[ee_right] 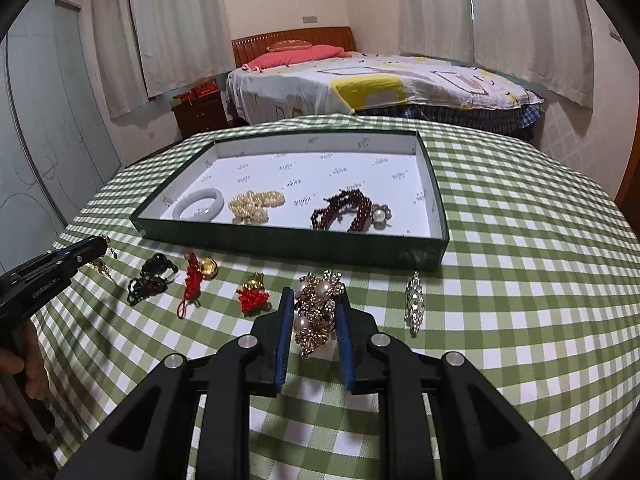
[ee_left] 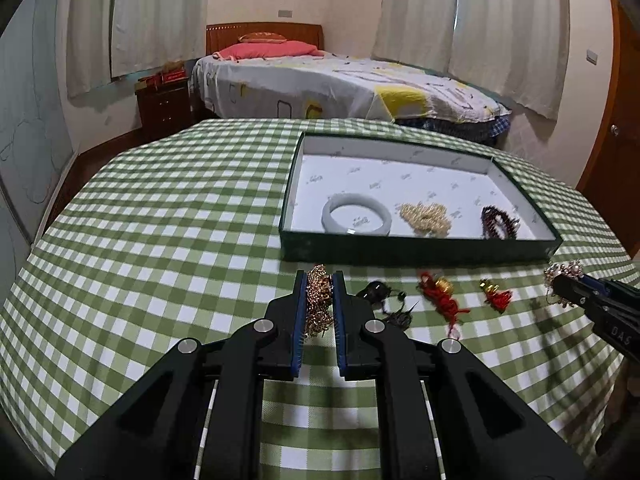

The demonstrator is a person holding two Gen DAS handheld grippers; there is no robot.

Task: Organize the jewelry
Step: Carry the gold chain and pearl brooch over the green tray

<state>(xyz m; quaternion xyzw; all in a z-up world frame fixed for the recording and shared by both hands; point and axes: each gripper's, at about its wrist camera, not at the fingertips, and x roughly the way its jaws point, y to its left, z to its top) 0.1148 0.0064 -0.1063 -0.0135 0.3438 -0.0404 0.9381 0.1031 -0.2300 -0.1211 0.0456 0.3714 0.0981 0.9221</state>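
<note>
Both claws are gripping now, the left claw (ee_left: 319, 300) pinching a limp gold chain (ee_left: 318, 304) and the right claw (ee_right: 316, 316) clamping a snag-prone pearl brooch (ee_right: 318, 312) mid-cluster, just above the desk (ee_left: 160, 240) before the tray (ee_left: 400, 248).

A home bedroom, as I see it through both wrist cameras. A bed (ee_left: 344, 84) with a wooden headboard (ee_right: 294, 42), red pillows (ee_left: 268, 49) and a patterned coverlet stands at the far wall; a dark nightstand (ee_left: 164, 110) sits beside it. Pale curtains (ee_right: 528, 28) hang on either side. My table (ee_left: 160, 216) carries a green-checked cloth.
</note>
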